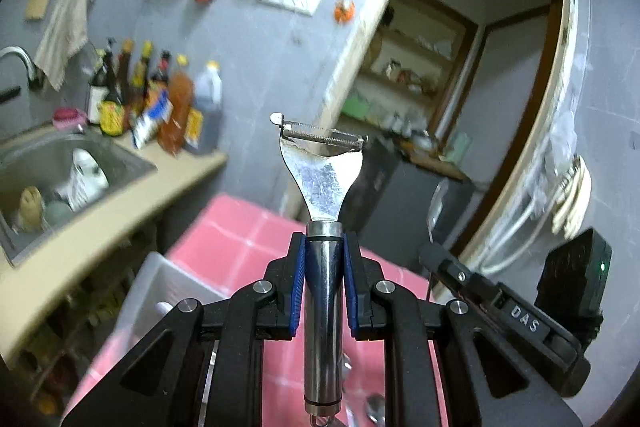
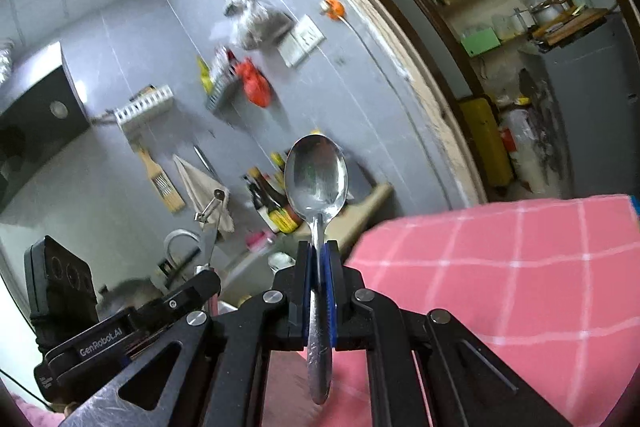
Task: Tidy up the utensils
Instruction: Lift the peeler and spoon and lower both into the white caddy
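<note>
Grey-walled kitchen, pink checked cloth [image 2: 520, 267] | left gripper [image 1: 324, 247] pinching peeler [image 1: 324, 163] | right gripper [image 2: 319, 255] pinching spoon [image 2: 316, 179]

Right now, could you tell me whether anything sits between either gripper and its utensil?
No. The left gripper is already shut on the peeler handle, and the right gripper on the spoon handle, pads touching metal. Where they must go is not visible, so that path cannot be judged.
</note>
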Tool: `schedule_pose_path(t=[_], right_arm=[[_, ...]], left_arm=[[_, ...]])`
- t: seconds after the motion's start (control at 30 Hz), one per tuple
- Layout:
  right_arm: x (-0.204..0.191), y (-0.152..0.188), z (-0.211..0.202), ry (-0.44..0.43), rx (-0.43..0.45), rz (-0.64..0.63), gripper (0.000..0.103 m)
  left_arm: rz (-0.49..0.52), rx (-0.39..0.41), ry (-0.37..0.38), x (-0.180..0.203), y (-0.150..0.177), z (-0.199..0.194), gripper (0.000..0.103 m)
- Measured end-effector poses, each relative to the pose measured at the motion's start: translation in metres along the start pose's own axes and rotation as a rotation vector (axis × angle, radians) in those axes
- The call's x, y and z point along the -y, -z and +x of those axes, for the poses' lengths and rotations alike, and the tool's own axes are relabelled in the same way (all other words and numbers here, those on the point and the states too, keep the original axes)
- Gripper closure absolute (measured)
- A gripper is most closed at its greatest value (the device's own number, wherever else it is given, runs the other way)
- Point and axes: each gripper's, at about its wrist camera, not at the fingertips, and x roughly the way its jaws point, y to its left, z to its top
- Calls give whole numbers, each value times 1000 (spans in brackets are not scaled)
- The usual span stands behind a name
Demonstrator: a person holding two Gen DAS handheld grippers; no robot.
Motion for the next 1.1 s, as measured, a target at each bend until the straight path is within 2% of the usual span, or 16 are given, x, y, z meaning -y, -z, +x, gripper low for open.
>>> schedule_pose_path(t=[0.2,0.37,0.77,1.1], right_arm=[[-32,16,32,-75,64,24,97],[-46,40,62,-117,49,51,97],[-52,81,75,-72,-39,4,96],[-51,96,70,-46,-85,-25,96]], left_arm=[[21,78,-23,-41,-18,-19,89],[6,89,-22,-64,-11,-27,89],[24,82,-10,-75,25,-40,89],[29,82,-22,-79,33,-44,89]])
